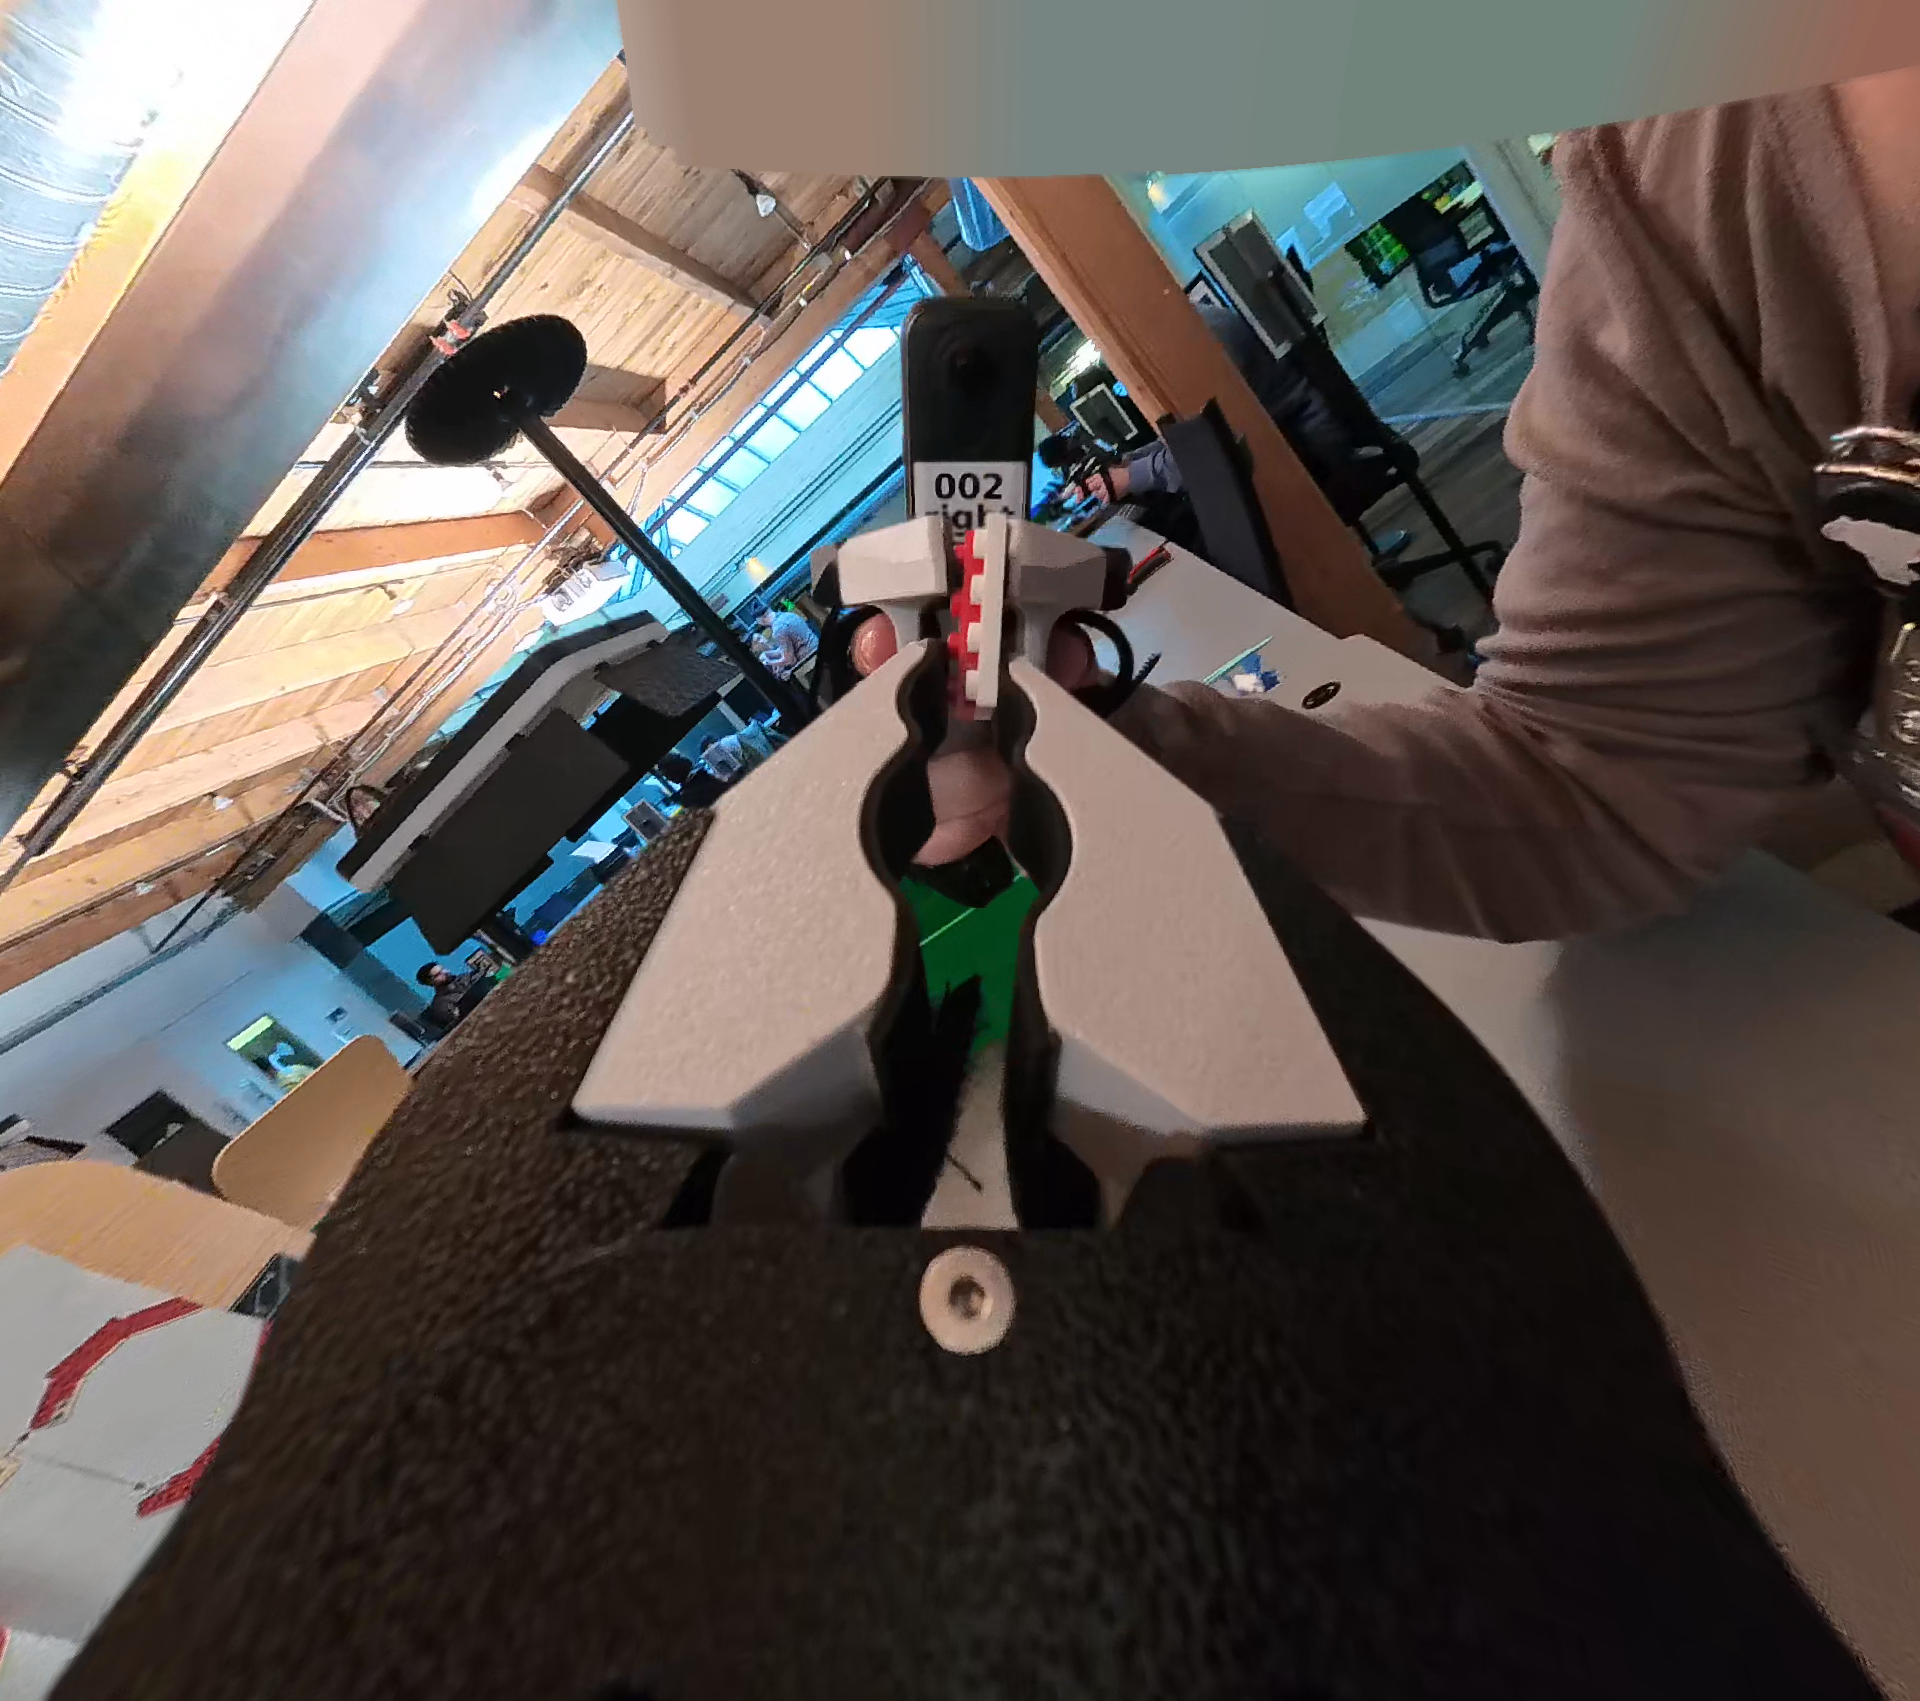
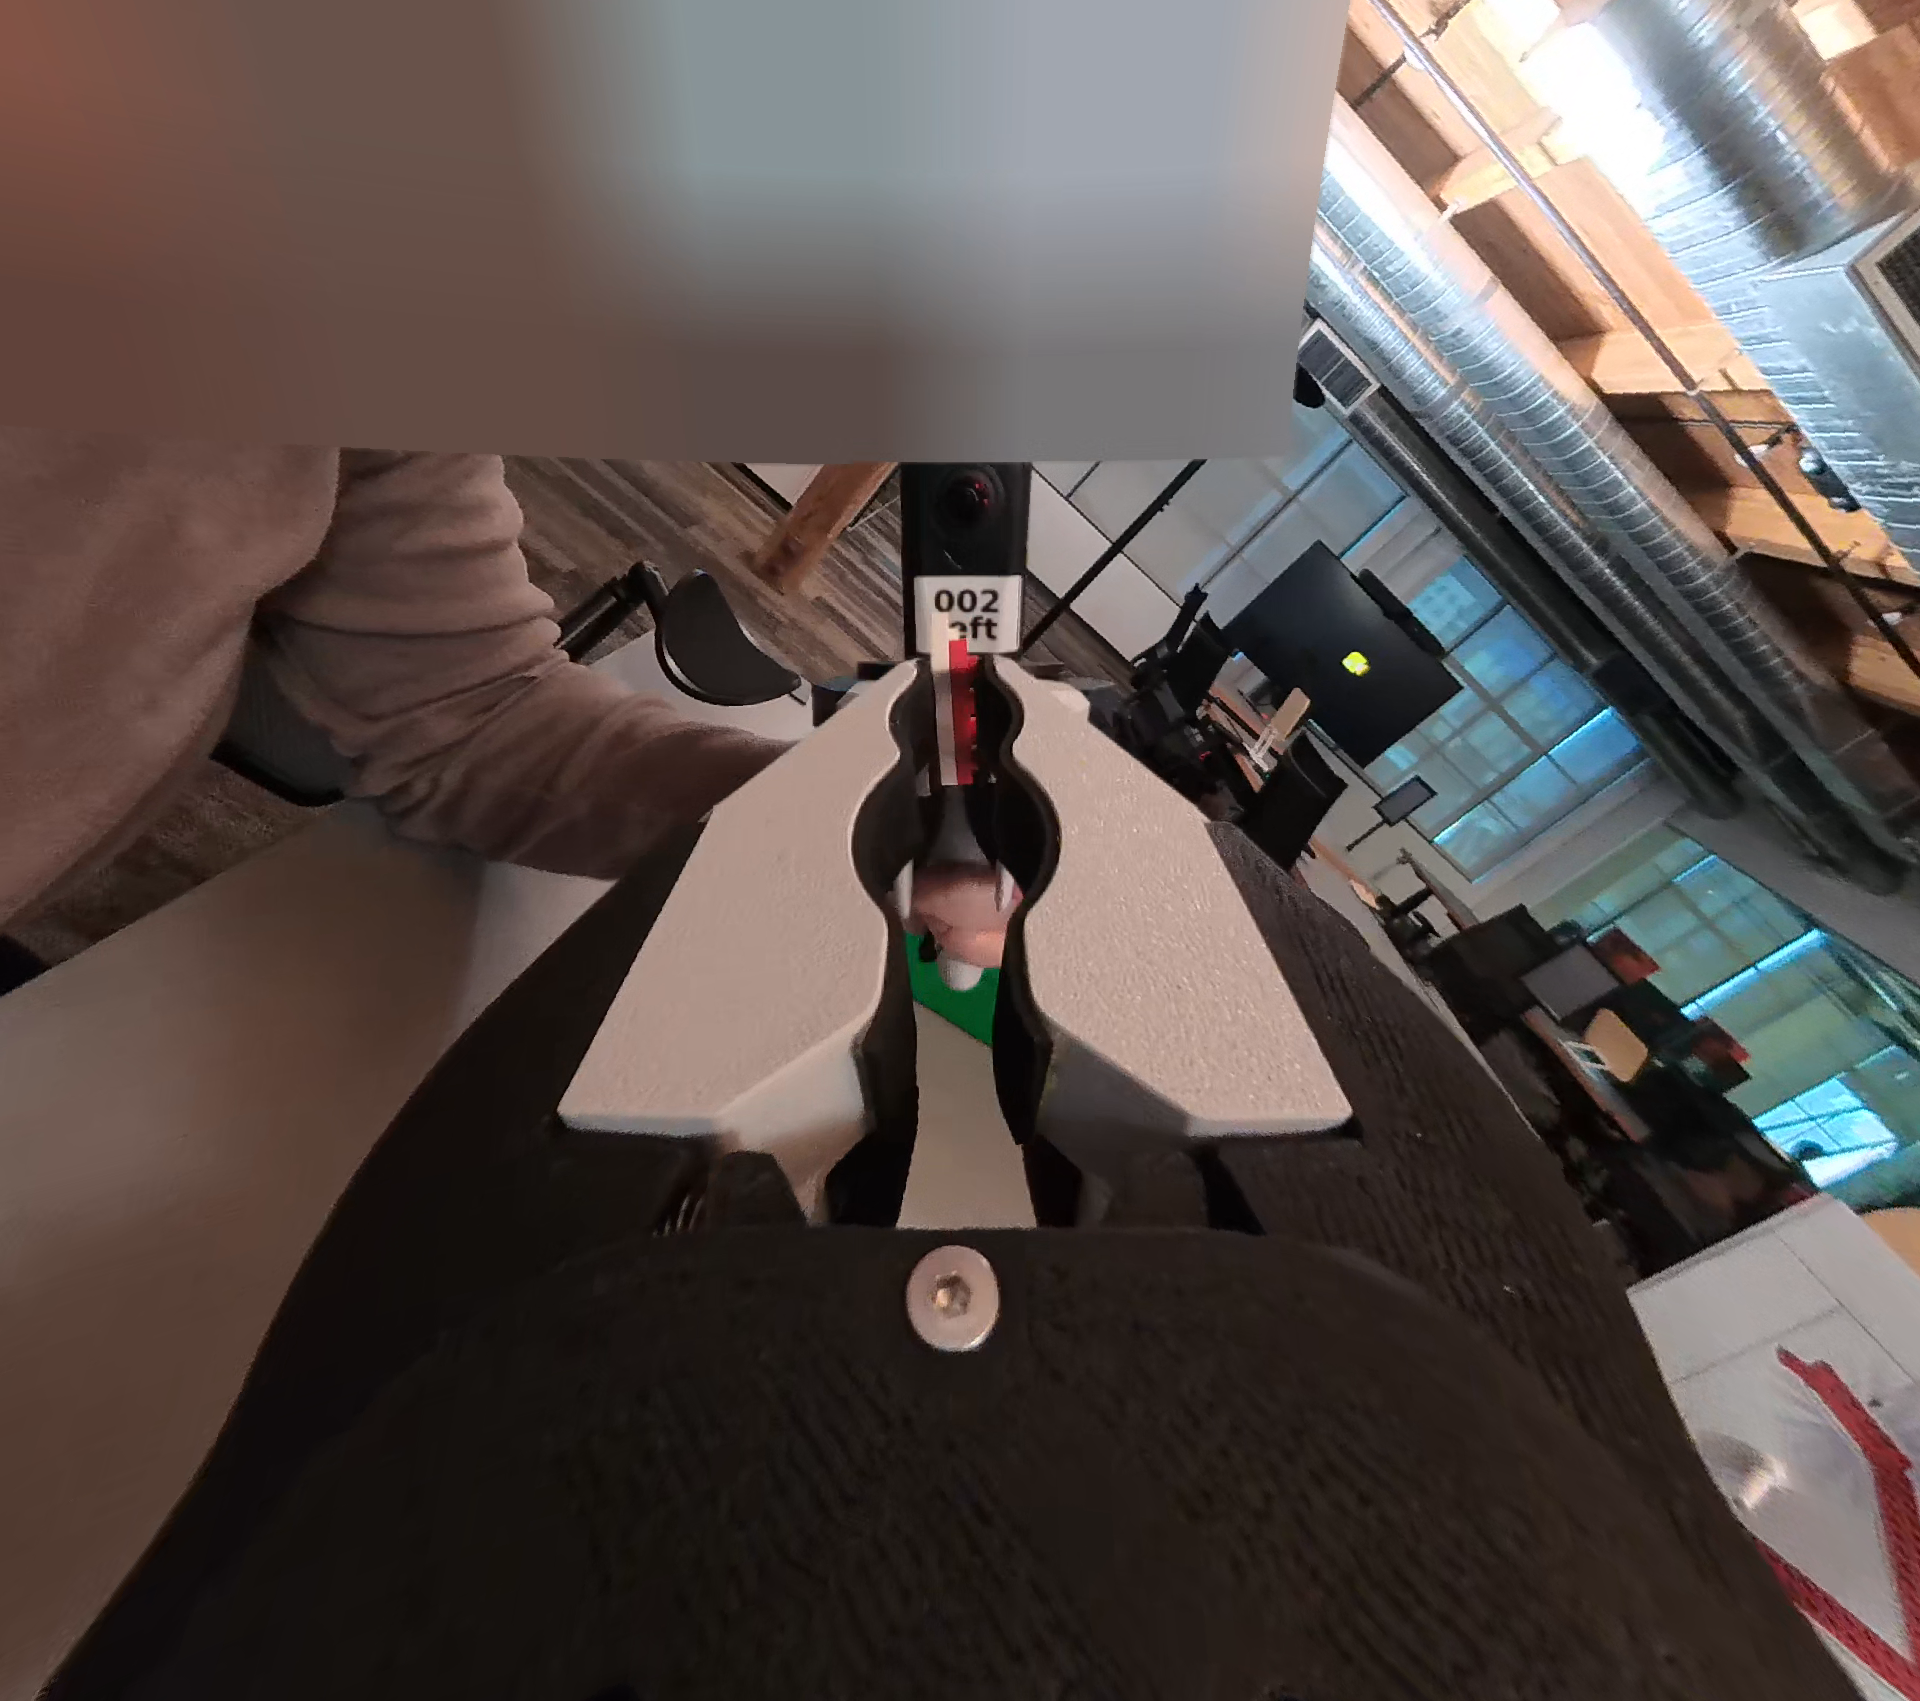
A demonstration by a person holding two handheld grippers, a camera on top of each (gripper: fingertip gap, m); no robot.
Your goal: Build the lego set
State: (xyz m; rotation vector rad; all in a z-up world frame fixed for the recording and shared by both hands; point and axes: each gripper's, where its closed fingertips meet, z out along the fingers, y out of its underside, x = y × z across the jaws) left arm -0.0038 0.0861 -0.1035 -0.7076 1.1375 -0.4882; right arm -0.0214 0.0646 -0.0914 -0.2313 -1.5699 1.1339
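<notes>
A small red and white lego assembly (image 1: 971, 612) is held up in the air between the two grippers, which face each other tip to tip. My left gripper (image 1: 971, 687) is shut on its near end. My right gripper (image 1: 975, 565), seen beyond it, clamps the far part with its grey fingers (image 1: 899, 560). In the right wrist view the same assembly (image 2: 956, 721) stands edge-on between the tips of my right gripper (image 2: 956, 695). The left gripper's fingers are hidden there behind my own; only its black camera (image 2: 966, 513) shows.
A person's sleeved arm (image 1: 1455, 768) reaches in from the right over a white table (image 1: 1351, 664). The table also shows in the right wrist view (image 2: 208, 1080). Red and white sheets (image 1: 94, 1423) lie at the lower left. A wooden chair (image 1: 312, 1121) and a black stand (image 1: 499, 394) stand behind. The tips of both grippers are at nearly the same place.
</notes>
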